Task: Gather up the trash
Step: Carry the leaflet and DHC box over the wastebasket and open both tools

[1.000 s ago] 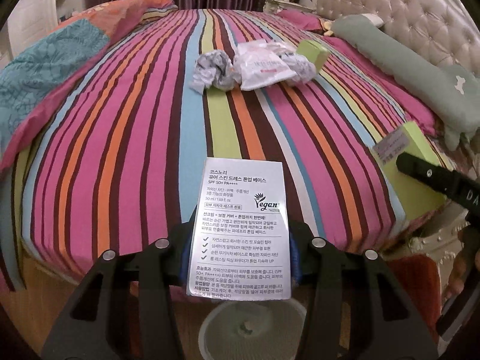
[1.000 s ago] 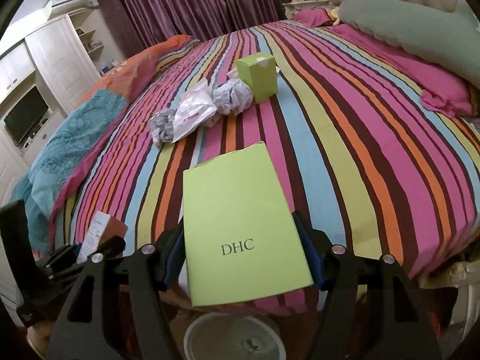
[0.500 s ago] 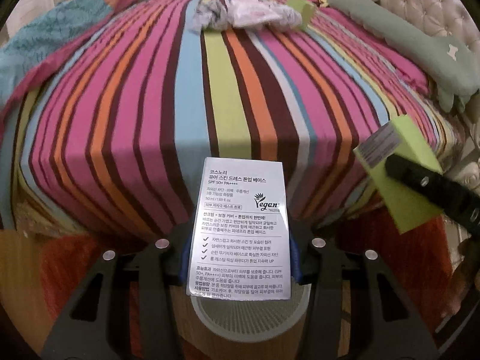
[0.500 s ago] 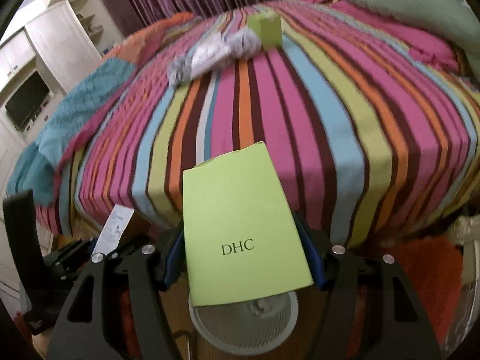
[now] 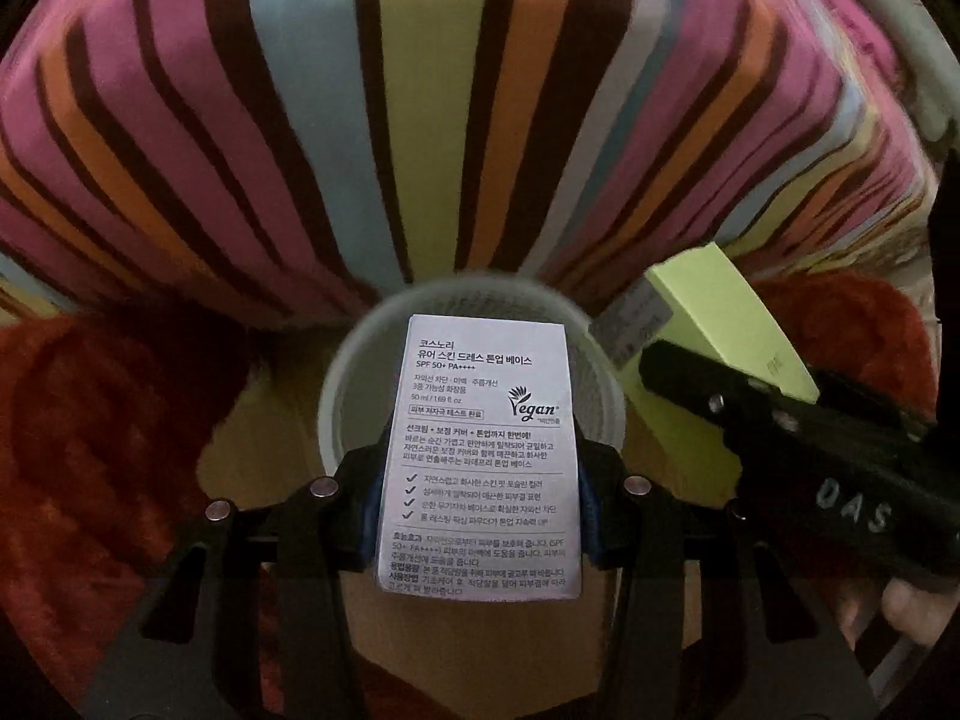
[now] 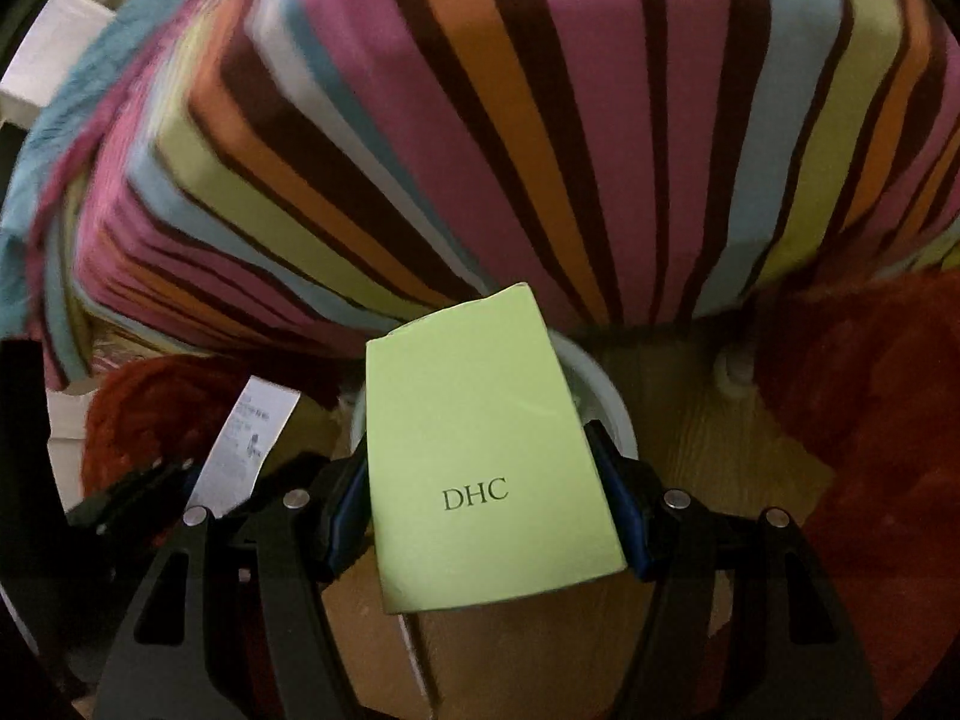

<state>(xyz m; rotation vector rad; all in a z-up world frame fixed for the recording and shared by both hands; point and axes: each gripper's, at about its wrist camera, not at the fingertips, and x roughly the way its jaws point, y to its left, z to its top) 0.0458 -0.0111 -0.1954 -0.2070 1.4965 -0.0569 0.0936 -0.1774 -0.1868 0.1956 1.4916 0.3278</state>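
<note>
Between the L gripper (image 5: 480,498) pads — a silver cosmetics carton (image 5: 480,462) w/ Korean print and a "Vegan" logo, clamped by its sides, pointing down over the pale round bin (image 5: 360,372) on the wood floor. Just right of it, the R gripper (image 6: 489,498) — closed on a lime-green DHC box (image 6: 486,450), pads pressing both sides, box top overlapping the same bin's rim (image 6: 606,384). Beyond both, striped bedspread (image 5: 432,120) hanging over the bed edge; red shaggy rug (image 5: 120,450) either side of the bin. Fingers of a hand (image 5: 918,612) visible at lower right, behind the R tool.
</note>
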